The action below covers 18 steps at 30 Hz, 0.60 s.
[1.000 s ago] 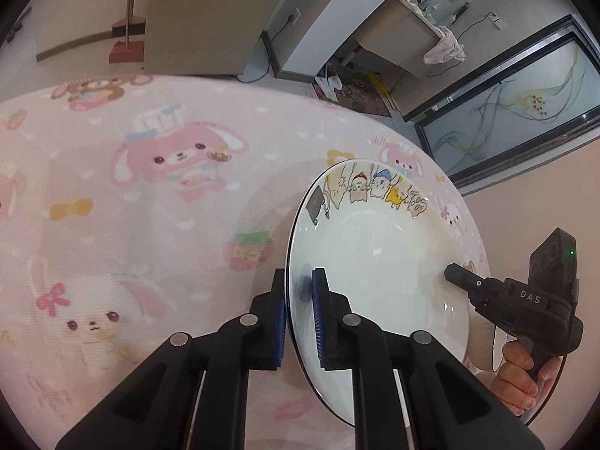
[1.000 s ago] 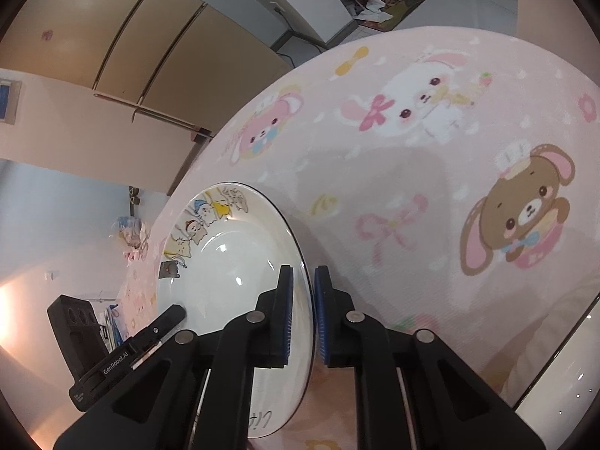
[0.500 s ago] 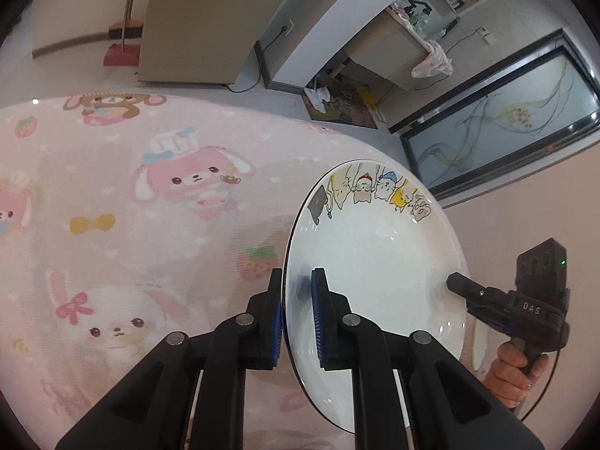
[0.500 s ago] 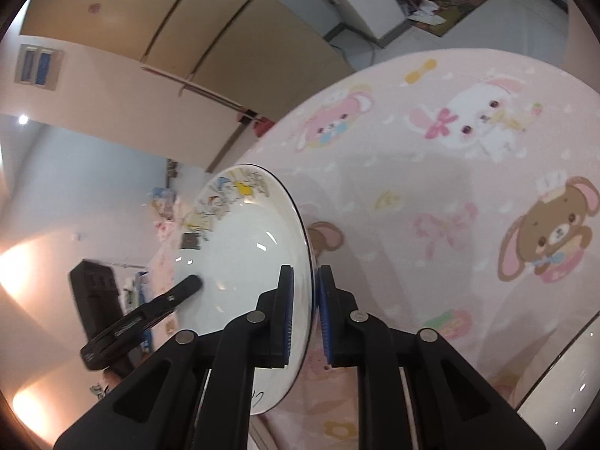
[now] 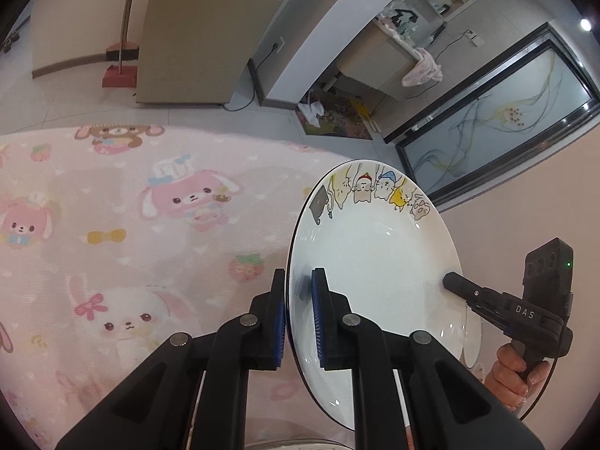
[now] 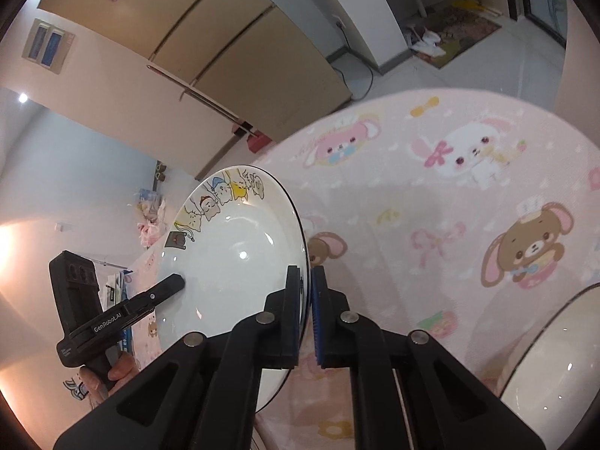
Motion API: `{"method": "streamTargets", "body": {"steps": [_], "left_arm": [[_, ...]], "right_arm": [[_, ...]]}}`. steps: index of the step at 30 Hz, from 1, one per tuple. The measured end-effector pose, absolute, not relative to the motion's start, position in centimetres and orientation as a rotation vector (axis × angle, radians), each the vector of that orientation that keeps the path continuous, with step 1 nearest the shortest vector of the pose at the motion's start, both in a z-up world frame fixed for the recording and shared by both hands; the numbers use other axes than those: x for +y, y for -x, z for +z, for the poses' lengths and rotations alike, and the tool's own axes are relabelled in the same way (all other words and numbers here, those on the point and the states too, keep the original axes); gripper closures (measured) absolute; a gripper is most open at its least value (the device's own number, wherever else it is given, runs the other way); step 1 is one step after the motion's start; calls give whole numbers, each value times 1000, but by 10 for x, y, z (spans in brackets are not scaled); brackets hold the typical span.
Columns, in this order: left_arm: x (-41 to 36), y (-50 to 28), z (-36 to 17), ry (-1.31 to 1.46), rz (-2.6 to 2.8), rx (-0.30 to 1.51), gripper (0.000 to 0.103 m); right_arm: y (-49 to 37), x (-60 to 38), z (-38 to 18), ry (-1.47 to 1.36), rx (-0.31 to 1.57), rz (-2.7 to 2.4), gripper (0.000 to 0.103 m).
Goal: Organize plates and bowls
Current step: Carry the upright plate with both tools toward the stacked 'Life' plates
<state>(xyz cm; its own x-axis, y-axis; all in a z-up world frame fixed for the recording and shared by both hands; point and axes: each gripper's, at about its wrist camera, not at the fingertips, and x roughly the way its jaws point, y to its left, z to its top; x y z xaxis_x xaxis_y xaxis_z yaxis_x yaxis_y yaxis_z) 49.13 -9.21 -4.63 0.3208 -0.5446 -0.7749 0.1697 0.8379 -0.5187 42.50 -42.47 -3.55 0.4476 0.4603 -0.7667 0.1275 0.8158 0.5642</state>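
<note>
A white plate (image 5: 375,262) with cartoon animals along its far rim hangs tilted above the pink tablecloth, held by both grippers at opposite rims. My left gripper (image 5: 298,285) is shut on its left rim; the blue pads press both faces. In the right wrist view the same plate (image 6: 240,262) stands to the left, and my right gripper (image 6: 306,285) grips its right rim, jaws closing tight on it. Each view shows the other gripper across the plate: the right gripper (image 5: 455,281) with a hand (image 5: 513,371), and the left gripper (image 6: 174,283).
The round table (image 5: 150,255) carries a pink cloth printed with bunnies and bears. A white bowl or plate (image 6: 555,348) sits at the lower right of the right wrist view. Beyond the table are tiled floor, beige cabinets (image 5: 202,33), a broom and a glass door.
Both grippers have risen with the plate between them. The table looks farther below and more floor shows. The right gripper has rolled somewhat.
</note>
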Motion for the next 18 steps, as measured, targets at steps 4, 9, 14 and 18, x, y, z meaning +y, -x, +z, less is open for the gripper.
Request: {"method": "streamTargets", "body": {"steps": [4,9,14,18], "left_arm": [[-87,-475,-18,369,-503,1091,90],[-81,-454,27,371,-537,1023,90],[-75,-425,75,320,-544,932,90],[-51,-393,96,334,-564,887,90]], "right_arm": [[-412,-425,-10,-599,1037,244,97],[-391,-427,22,-622,957,289,97],[-372,-416,51,-606,933,312,97],[-346,-399,75,-557,898,362,97]]}}
